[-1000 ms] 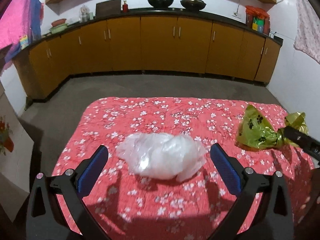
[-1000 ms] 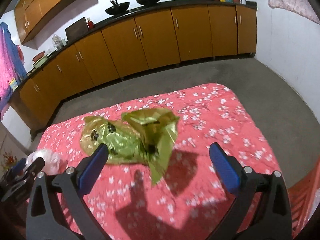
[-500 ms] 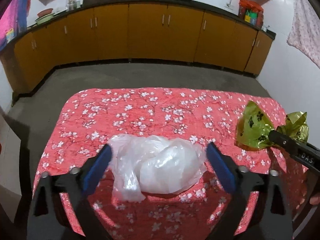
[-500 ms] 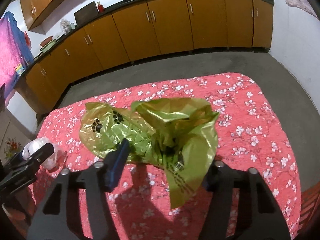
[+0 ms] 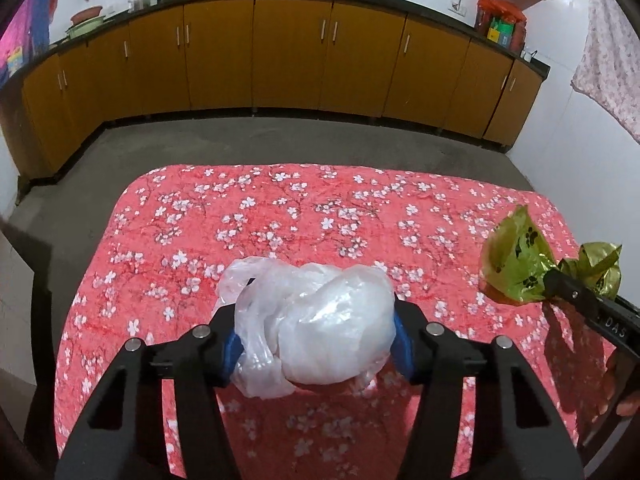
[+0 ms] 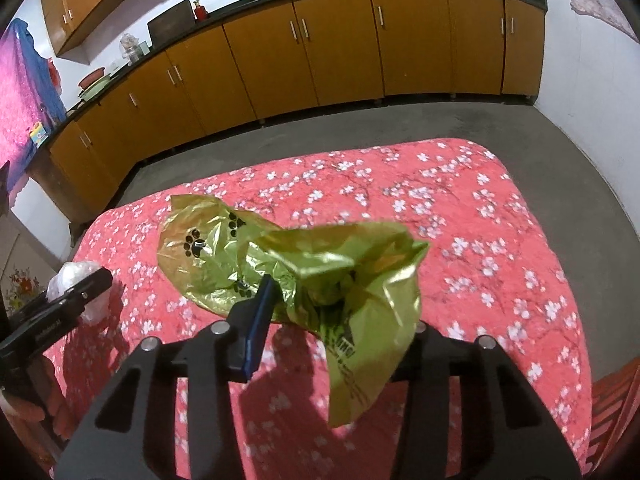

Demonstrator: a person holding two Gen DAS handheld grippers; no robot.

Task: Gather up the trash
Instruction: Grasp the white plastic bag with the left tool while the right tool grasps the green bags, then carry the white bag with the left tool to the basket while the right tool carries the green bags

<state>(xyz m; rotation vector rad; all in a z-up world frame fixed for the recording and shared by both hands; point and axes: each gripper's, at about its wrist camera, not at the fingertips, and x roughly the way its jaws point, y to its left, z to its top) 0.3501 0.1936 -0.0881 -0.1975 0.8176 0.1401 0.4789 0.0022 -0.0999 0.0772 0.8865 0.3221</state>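
Both sets of jaws have just been closing, so the left gripper [image 5: 316, 344] now pinches the crumpled white plastic bag [image 5: 316, 320] and the right gripper [image 6: 336, 320] clamps the green paw-print bag [image 6: 296, 268], both bags over the floral tablecloth [image 5: 280, 208], seemingly ready for lifting.

At the centre of the frame the tablecloth [image 5: 280, 208] was coral red, strewn with white blossoms. The crumpled bag [image 5: 316, 320] low in the middle was translucent white. The other bag [image 6: 304, 276] was shiny olive green with black paw prints. Along the top, the cabinets [image 5: 288, 52] were orange-brown.
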